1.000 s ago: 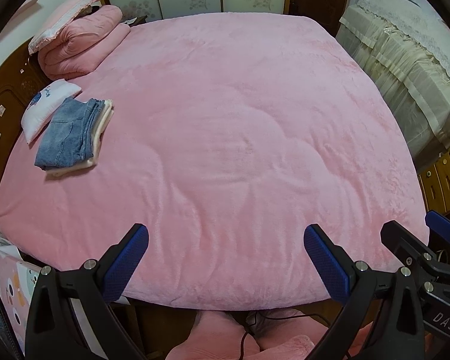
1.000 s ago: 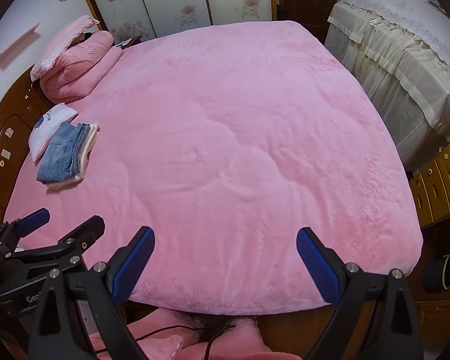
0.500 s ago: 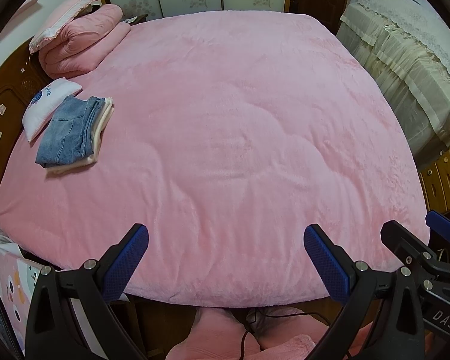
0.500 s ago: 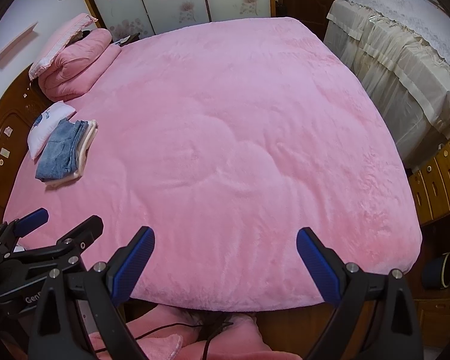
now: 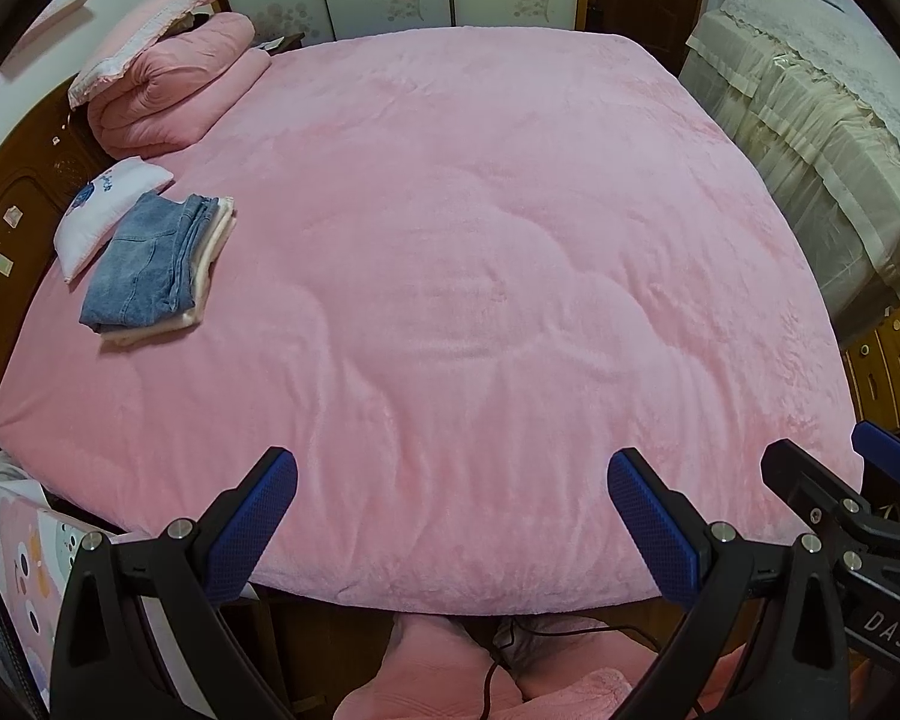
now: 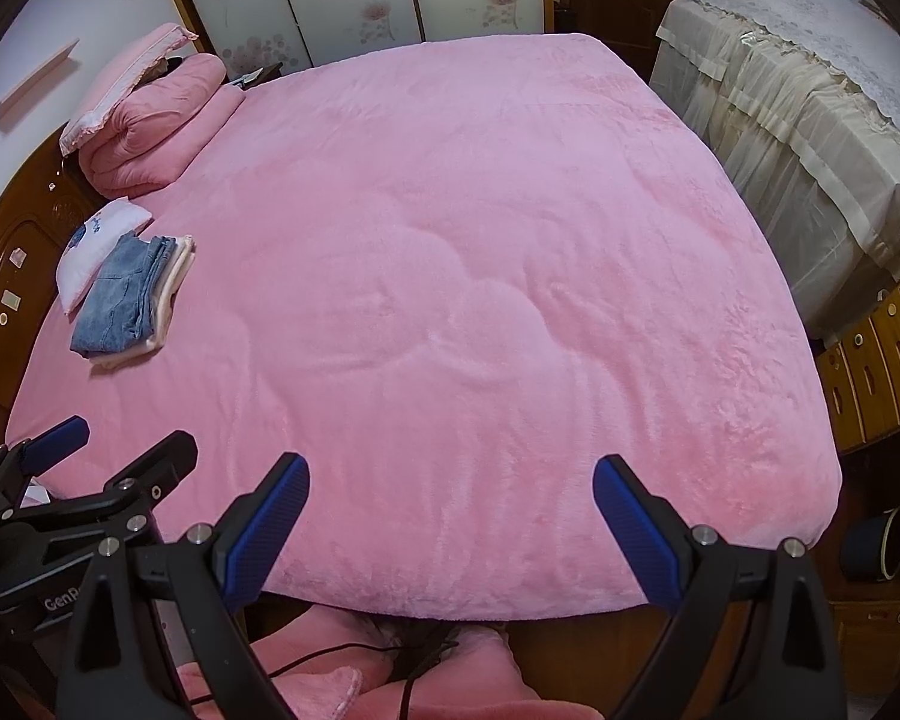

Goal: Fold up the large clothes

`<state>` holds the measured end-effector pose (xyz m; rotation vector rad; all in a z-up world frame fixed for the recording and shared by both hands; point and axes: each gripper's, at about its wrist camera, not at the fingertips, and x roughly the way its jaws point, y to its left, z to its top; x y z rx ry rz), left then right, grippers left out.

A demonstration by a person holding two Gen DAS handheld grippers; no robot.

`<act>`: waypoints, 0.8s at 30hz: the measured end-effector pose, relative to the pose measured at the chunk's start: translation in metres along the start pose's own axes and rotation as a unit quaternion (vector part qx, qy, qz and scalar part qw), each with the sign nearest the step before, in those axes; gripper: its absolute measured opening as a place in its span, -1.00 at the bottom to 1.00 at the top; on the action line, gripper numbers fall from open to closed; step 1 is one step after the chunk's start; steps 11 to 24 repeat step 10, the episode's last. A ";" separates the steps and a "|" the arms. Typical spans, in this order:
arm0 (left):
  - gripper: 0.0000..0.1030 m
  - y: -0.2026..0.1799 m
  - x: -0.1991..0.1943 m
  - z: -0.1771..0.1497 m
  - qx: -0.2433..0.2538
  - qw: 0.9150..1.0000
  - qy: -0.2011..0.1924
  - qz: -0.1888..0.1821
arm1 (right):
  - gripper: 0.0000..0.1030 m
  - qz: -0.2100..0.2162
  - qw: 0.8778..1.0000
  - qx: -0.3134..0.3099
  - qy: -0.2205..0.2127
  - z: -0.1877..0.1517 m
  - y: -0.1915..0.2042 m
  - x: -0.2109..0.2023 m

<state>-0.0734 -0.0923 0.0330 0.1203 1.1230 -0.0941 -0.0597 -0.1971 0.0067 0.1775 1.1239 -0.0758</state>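
Folded jeans (image 5: 150,264) far left on pink bedspread (image 5: 450,240), well beyond both grippers' wide-spread, empty fingers (image 5: 252,522).

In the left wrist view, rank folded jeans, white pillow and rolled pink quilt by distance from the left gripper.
1. Folded jeans, on the bed's left side, nearest the left gripper.
2. White pillow, just behind them.
3. Rolled pink quilt, far left corner.
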 end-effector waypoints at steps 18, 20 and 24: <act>0.99 -0.005 -0.002 -0.003 -0.001 1.000 0.001 0.004 | 0.86 0.005 1.000 -0.003 0.003 -0.002 -0.008 0.000; 0.99 -0.005 -0.002 -0.003 -0.001 1.000 0.001 0.004 | 0.86 0.005 1.000 -0.003 0.003 -0.002 -0.008 0.000; 0.99 -0.005 -0.002 -0.003 -0.001 1.000 0.001 0.004 | 0.86 0.005 1.000 -0.003 0.003 -0.002 -0.008 0.000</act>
